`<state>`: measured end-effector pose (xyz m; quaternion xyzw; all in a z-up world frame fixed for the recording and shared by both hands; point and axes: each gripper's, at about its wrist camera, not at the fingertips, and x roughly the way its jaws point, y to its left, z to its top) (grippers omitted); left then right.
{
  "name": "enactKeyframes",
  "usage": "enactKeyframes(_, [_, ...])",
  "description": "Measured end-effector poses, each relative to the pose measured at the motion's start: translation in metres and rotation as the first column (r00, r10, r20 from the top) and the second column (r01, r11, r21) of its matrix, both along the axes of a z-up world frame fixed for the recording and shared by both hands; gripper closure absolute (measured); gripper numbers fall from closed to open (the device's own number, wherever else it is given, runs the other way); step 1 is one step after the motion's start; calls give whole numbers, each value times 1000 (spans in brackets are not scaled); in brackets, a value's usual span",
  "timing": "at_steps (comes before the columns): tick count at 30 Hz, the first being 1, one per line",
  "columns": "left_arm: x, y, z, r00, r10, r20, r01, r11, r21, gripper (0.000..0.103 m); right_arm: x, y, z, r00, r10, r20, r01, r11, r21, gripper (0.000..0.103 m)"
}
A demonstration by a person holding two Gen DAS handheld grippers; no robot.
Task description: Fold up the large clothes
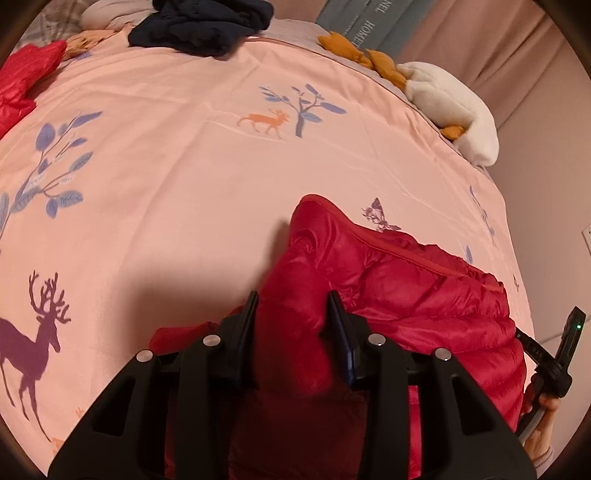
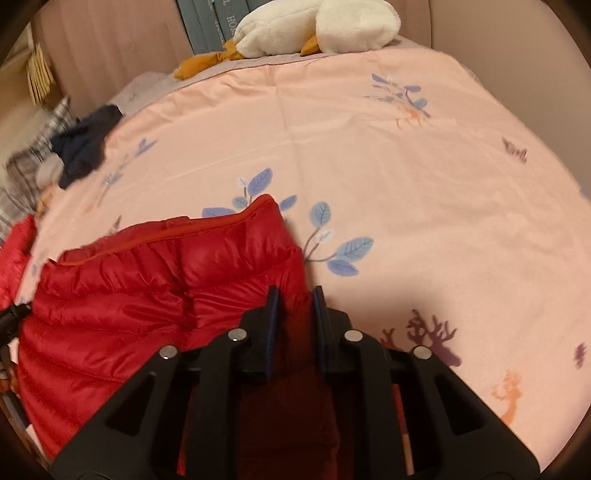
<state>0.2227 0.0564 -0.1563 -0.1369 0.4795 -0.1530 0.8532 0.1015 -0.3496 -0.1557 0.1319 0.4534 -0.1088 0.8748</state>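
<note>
A red quilted down jacket [image 1: 406, 291] is lifted over the near part of a pink bedspread [image 1: 184, 166]. My left gripper [image 1: 293, 302] is shut on a bunched fold of the jacket at its left end. My right gripper [image 2: 295, 295] is shut on the jacket's [image 2: 147, 280] right edge. The jacket hangs between the two grippers, its piped seam running along the top. The right gripper also shows at the right edge of the left wrist view [image 1: 550, 350]. The jacket's lower part is hidden under the grippers.
A dark navy garment [image 1: 199, 26] lies at the far end of the bed. Another red garment [image 1: 22, 81] lies at the far left. A white and orange plush toy [image 1: 443, 99] lies along the far right edge by pink curtains [image 1: 517, 44]. A plaid pillow [image 2: 29, 162] lies far left.
</note>
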Motion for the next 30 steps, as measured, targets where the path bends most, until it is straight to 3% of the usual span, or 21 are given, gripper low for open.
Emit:
enactKeyframes(2, [-1,-1,6,1000,1,11,-1,1000,22,61,0,13,23,998,28,59,-21,993,-115,69])
enactKeyframes(4, [-2,-2,18,999,-3,39,1,999,43,50,1,26,43,986,118,121,-103,987,-125,52])
enactKeyframes(5, [-3,-2,28,998,-2,70,-2,998,60,34,5,37,53,970,192,148,-177,978,-108,45])
enactKeyframes(6, [-5,-2,36,996,-6,94,0,998,60,25,9,46,59,957,244,155,-231,968,-97,44])
enactKeyframes(9, [-4,-9,57,988,-54,142,48,998,41,24,33,80,64,896,421,142,-419,907,-45,42])
enactKeyframes(11, [-2,-22,67,982,-108,156,104,994,34,24,54,108,59,831,546,105,-548,836,-17,40])
enactKeyframes(14, [-2,-43,69,972,-180,148,178,984,29,24,76,141,48,750,661,29,-660,751,-21,40])
enactKeyframes(17, [-2,-67,62,962,-237,134,227,970,90,24,94,159,37,697,717,-33,-717,697,4,40])
enactKeyframes(19, [-1,-76,54,961,-252,117,239,964,114,24,98,166,28,664,746,-61,-745,666,40,49])
enactKeyframes(21, [0,-80,44,962,-256,95,243,961,127,24,99,170,17,635,766,-98,-765,642,52,77])
enactKeyframes(22, [1,-81,40,963,-256,85,243,961,134,24,97,174,13,622,774,-116,-776,629,44,83])
enactKeyframes(24, [1,-82,34,964,-256,73,244,959,144,24,87,183,12,606,786,-121,-795,604,-54,102])
enactKeyframes(26, [2,-81,31,965,-254,70,241,958,153,24,83,188,18,609,789,-83,-793,600,-106,102])
enactKeyframes(30, [6,-81,30,967,-242,74,228,961,159,24,84,184,30,646,763,-19,-755,635,-161,102])
